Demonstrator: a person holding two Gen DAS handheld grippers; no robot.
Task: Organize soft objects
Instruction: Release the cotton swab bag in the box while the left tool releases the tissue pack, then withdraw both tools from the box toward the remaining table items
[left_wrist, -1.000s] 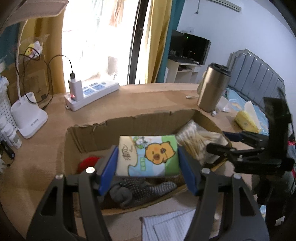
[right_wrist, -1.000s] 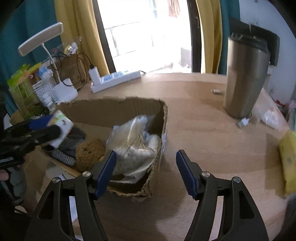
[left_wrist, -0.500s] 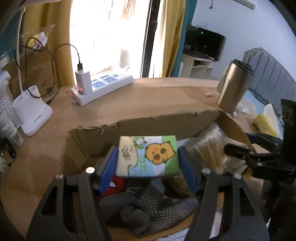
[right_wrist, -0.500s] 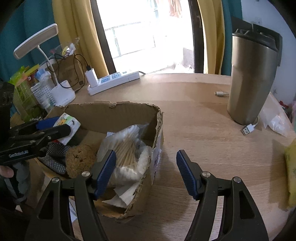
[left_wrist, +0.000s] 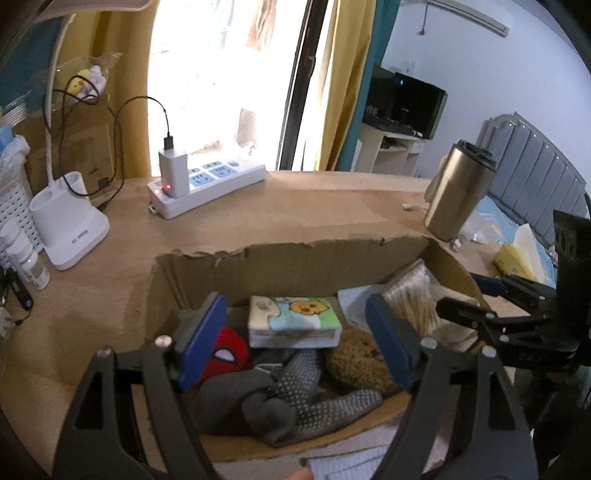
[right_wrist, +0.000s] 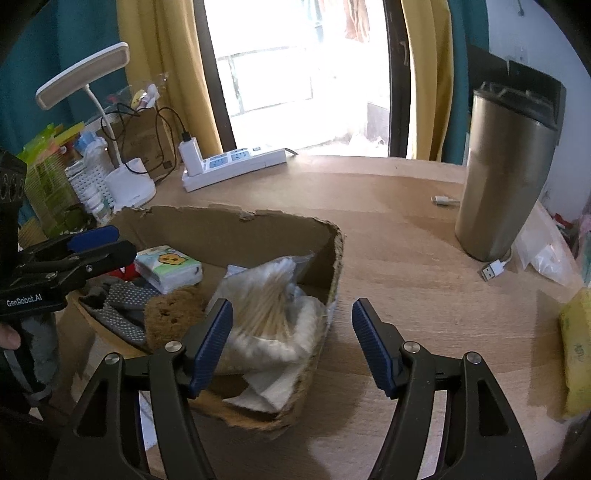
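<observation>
A tissue pack (left_wrist: 293, 321) printed with a yellow chick lies flat in the torn cardboard box (left_wrist: 295, 262), on top of grey dotted socks (left_wrist: 306, 391), a brown plush bear (left_wrist: 360, 360) and a red plush (left_wrist: 225, 352). My left gripper (left_wrist: 293, 332) hovers just over the pack with its jaws opening; neither pad touches it. A bag of cotton swabs (right_wrist: 269, 295) fills the box's right end. My right gripper (right_wrist: 291, 325) stands open above the box's near right corner, holding nothing. In the right wrist view the tissue pack (right_wrist: 168, 267) sits below the left gripper (right_wrist: 118, 242).
A steel tumbler (right_wrist: 506, 177) stands on the wooden table to the right, with a USB cable (right_wrist: 495, 267) at its foot. A power strip (right_wrist: 236, 162) and a white desk lamp (left_wrist: 70, 229) sit behind the box. A yellow tissue pack (right_wrist: 576, 350) lies far right.
The left gripper's jaws have spread and let go of the tissue pack, which now rests in the box. The right gripper stays open near the box's right corner.
</observation>
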